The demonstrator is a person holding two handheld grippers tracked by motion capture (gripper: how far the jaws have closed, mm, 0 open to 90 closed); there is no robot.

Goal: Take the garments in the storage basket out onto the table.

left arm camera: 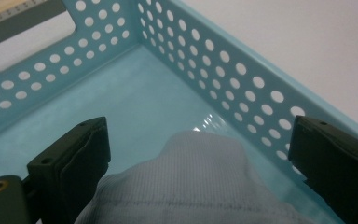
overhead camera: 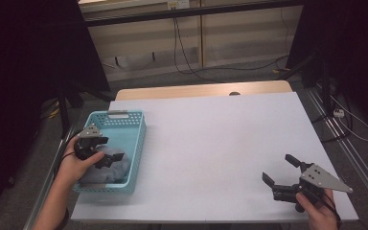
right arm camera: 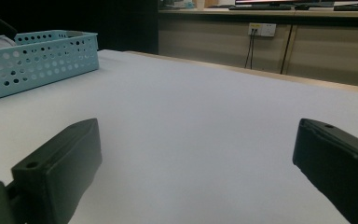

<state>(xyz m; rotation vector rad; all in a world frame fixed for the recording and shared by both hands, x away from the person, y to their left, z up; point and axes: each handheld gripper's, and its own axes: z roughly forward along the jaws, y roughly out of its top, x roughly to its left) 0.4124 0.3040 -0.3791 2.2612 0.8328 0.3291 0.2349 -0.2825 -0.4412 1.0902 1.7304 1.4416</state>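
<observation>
Turquoise plastic basket with perforated walls stands at the left edge of the white table, its long side running away from the person. Inside it, at the near end, lies a bundle of pale grey ribbed cloth. The left gripper hangs inside the basket over this cloth, held by the left hand; its jaws are spread wide, one on each side of the cloth, and grip nothing. In the left gripper view the cloth rises as a rounded hump between the two black jaws, with the basket floor bare beyond it and the perforated wall just behind the right-hand jaw. A handle slot is cut into the far end wall.

The right gripper sits near the right front corner of the table, well apart from the basket, held by the right hand. Its jaws are also spread wide and hold nothing. In the right gripper view the basket stands far off at the left, with bare table between.

Beyond the table lie a wooden edge, a grey floor with black cables, and pale cabinets. Dark stands flank both sides.
</observation>
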